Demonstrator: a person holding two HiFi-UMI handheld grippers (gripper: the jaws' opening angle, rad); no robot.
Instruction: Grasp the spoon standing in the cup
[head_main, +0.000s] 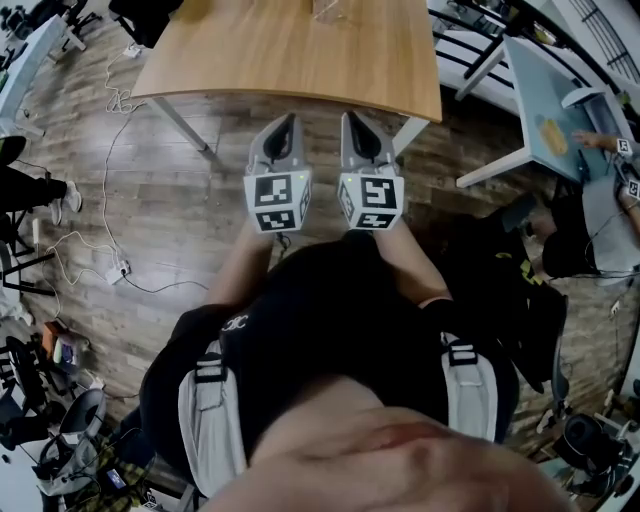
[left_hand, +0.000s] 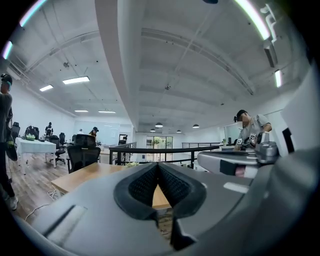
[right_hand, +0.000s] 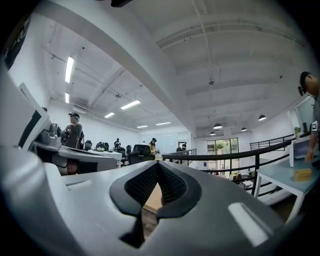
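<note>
My left gripper (head_main: 286, 122) and right gripper (head_main: 353, 120) are held side by side at waist height and point level toward the near edge of a wooden table (head_main: 290, 50). Both are shut with nothing between the pads, as the left gripper view (left_hand: 158, 165) and the right gripper view (right_hand: 157, 164) show. A clear glass-like thing (head_main: 328, 8) stands at the table's far side, cut off by the picture's top edge. I cannot make out a spoon in it. Both grippers are short of the table.
White table legs (head_main: 185, 128) stand on the wood floor ahead. Cables and a power strip (head_main: 118, 268) lie at the left. At the right a person (head_main: 610, 200) sits at a pale desk (head_main: 545, 120). A black railing (left_hand: 150, 150) and office chairs are beyond.
</note>
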